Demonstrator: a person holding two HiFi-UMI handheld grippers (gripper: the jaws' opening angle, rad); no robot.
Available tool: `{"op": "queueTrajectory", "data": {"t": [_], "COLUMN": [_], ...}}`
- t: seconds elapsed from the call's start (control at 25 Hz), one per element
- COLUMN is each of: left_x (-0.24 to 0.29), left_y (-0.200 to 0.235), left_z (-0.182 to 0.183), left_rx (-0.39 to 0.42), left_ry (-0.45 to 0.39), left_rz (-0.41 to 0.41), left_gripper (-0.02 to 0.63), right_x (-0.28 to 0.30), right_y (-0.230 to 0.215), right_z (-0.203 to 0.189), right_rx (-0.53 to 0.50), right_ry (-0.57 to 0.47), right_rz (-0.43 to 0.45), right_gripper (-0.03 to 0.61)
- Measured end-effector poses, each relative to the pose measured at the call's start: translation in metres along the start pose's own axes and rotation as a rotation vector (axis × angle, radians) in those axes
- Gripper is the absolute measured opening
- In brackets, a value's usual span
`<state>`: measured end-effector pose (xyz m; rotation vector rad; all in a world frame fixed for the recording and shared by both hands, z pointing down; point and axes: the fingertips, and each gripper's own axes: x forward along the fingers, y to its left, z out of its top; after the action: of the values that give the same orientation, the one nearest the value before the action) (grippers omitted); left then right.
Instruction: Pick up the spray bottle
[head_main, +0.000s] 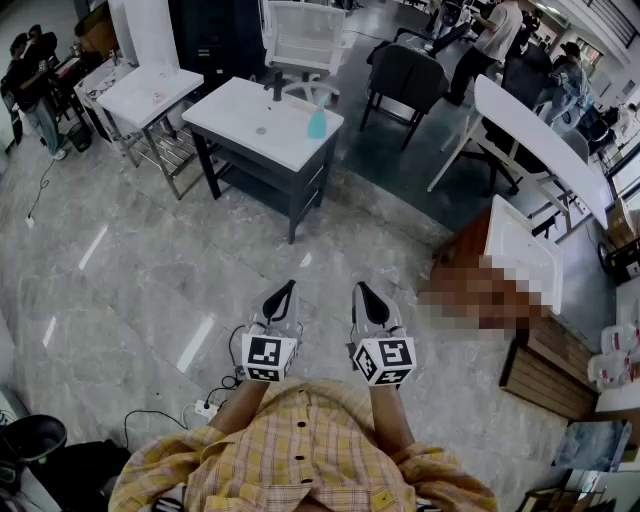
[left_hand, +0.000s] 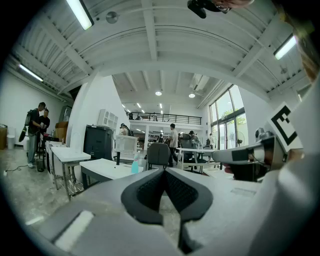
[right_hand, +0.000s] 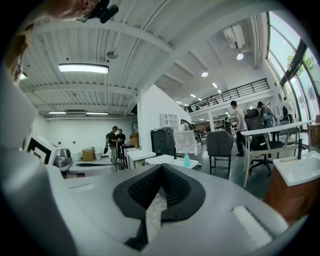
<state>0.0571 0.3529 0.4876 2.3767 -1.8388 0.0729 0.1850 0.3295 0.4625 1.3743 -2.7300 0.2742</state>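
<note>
Head view: the spray bottle (head_main: 317, 124) stands on the desk (head_main: 245, 112), well ahead of me. My left tool (head_main: 287, 290) and right tool (head_main: 362, 291) are both closed and empty. I'd walk closer, open one wide and approach the bottle's body level.

1. One spray bottle (head_main: 317, 124), blue-green, at 12 o'clock.
2. Two hand-held grippers at 6 o'clock: the left hand-held gripper (head_main: 289, 287) and the right hand-held gripper (head_main: 360, 289).
3. Two cubes with square marks, one on each hand-held gripper: the left cube (head_main: 268, 357) and the right cube (head_main: 387, 361).
4. Two chairs between 12 and 1 o'clock: one white chair (head_main: 300, 40) and one dark chair (head_main: 405, 78).
5. Two white surfaces at 11 o'clock: the bottle's surface (head_main: 245, 112) and a smaller surface (head_main: 150, 95).
6. Two people (head_main: 28, 85) at 10 o'clock.
7. One white plug strip (head_main: 205, 408) on the floor at 7 o'clock.
</note>
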Motion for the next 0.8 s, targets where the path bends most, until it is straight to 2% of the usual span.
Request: {"op": "queueTrajectory", "data": {"t": [0.28,0.48,0.8], "left_x": [-0.004,-0.015,-0.022], "left_y": [-0.001,0.01,0.022], "left_z": [0.001,0.0,0.002], "left_rx": [0.013,0.01,0.037], "left_ry": [-0.012,-0.018,-0.024], "left_rz": [-0.012,-0.017,-0.046], "left_gripper": [-0.002,-0.002,0.0], "right_x": [-0.004,-0.009,0.0], "right_y": [0.0,0.009,0.028], "right_z": [-0.002,0.001,-0.003], "right_rx": [-0.003,0.016,-0.023], "right_ry": [-0.016,-0.073,-0.044], "right_rz": [-0.017,-0.041,-0.016], "right_gripper": [-0.012,-0.002,-0.002]}}
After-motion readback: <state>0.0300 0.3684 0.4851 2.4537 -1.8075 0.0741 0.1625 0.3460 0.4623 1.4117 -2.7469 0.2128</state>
